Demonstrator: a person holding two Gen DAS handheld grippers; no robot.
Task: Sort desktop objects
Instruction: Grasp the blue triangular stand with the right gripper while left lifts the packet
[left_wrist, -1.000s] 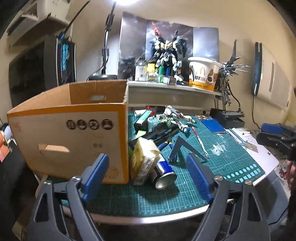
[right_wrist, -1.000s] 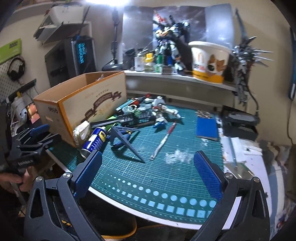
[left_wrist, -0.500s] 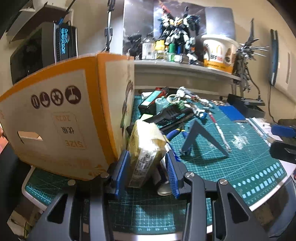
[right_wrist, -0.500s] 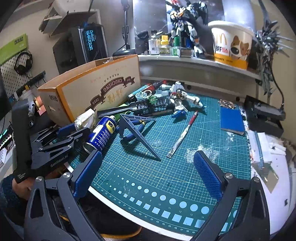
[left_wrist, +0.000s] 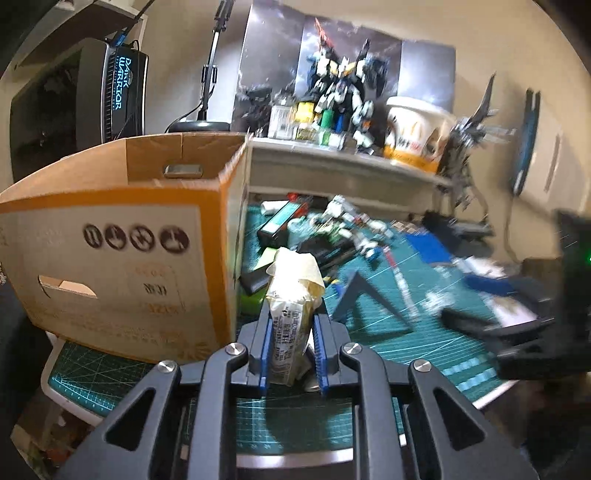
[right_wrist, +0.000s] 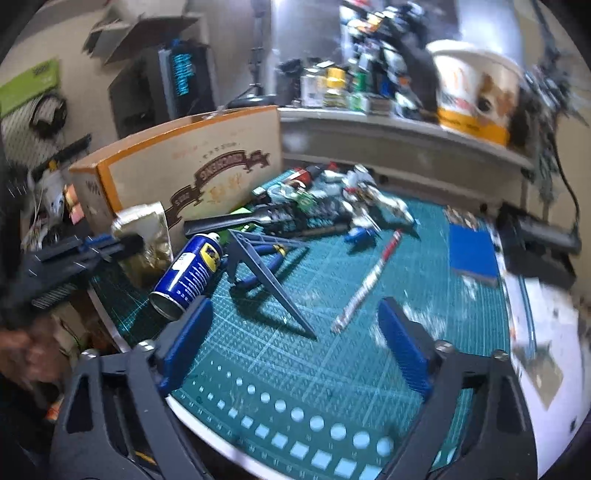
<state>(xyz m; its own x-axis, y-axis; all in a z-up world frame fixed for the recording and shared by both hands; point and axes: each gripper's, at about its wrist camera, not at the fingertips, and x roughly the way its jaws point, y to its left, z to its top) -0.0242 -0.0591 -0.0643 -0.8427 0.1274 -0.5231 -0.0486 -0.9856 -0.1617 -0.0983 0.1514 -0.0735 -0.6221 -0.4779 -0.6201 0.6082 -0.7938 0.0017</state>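
Observation:
My left gripper (left_wrist: 292, 350) is shut on a yellowish crumpled packet (left_wrist: 291, 302) and holds it just above the green cutting mat (left_wrist: 406, 343), beside the open cardboard box (left_wrist: 122, 243). From the right wrist view the packet (right_wrist: 146, 236) sits in the left gripper (right_wrist: 110, 245) next to the box (right_wrist: 192, 173). My right gripper (right_wrist: 295, 343) is open and empty over the mat's front. A blue spray can (right_wrist: 188, 273) lies on the mat left of it.
A grey triangular stand (right_wrist: 266, 269), blue pliers (right_wrist: 273, 254), a red-white pen (right_wrist: 369, 280), a black tool (right_wrist: 258, 218), model parts (right_wrist: 369, 199) and a blue pad (right_wrist: 472, 254) lie on the mat. A shelf (left_wrist: 343, 158) with a model robot and cup stands behind.
My left gripper closed on the packet and has lifted it off the mat, away from the spray can. My right gripper moved forward and left over the mat, still open.

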